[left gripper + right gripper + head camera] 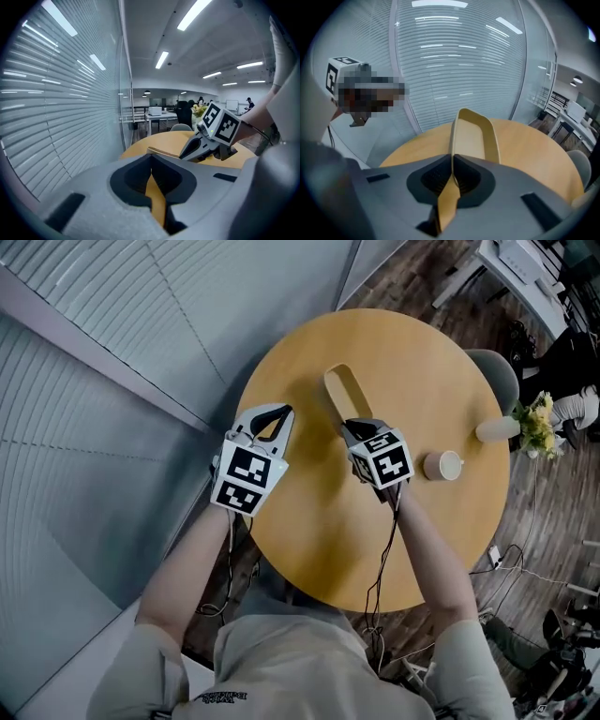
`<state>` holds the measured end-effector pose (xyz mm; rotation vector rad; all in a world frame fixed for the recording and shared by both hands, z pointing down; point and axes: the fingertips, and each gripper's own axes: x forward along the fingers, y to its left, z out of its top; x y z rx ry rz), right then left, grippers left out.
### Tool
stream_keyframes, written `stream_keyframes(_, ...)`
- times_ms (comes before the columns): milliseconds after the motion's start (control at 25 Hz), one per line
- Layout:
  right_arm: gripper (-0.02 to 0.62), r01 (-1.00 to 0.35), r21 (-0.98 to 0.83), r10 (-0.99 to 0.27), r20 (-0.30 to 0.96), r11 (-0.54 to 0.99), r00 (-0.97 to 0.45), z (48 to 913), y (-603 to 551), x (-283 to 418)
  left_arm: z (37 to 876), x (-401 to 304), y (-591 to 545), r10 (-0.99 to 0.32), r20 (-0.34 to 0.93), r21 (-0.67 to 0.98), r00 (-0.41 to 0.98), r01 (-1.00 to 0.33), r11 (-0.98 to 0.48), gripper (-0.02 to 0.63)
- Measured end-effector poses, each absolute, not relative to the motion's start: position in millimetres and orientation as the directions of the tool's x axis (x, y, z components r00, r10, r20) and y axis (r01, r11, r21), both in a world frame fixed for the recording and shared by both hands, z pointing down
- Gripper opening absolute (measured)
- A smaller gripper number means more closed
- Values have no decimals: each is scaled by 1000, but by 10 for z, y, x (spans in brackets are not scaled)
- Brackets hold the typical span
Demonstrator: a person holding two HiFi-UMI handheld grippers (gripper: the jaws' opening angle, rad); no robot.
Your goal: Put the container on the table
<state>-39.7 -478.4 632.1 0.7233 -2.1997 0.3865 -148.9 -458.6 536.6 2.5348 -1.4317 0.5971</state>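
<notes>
Your right gripper [352,425] clamps the container [344,395], seemingly set on the bench [427,367]; only release remains, left gripper [285,412] closed empty

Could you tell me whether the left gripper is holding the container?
No: the container is clamped by the right gripper, while the left gripper is shut on nothing.

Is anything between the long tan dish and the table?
Nothing visible. The long tan container, pinched by the right gripper, is over bare round wooden table; the white cup stands well aside.
</notes>
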Motion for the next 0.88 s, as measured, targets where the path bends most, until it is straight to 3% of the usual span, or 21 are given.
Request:
stream_keyframes(640, 35, -575, -50, -230, 885, 817, -404, 7206, -4708, -487, 6080, -1469, -4429, -701, 503, 96, 505, -839, -535, 21)
stream_keyframes(880, 35, -594, -31, -270, 871, 804, -411, 7207, -4735, -480, 6161, -1453, -4355, -696, 505, 105, 510, -837, -537, 21)
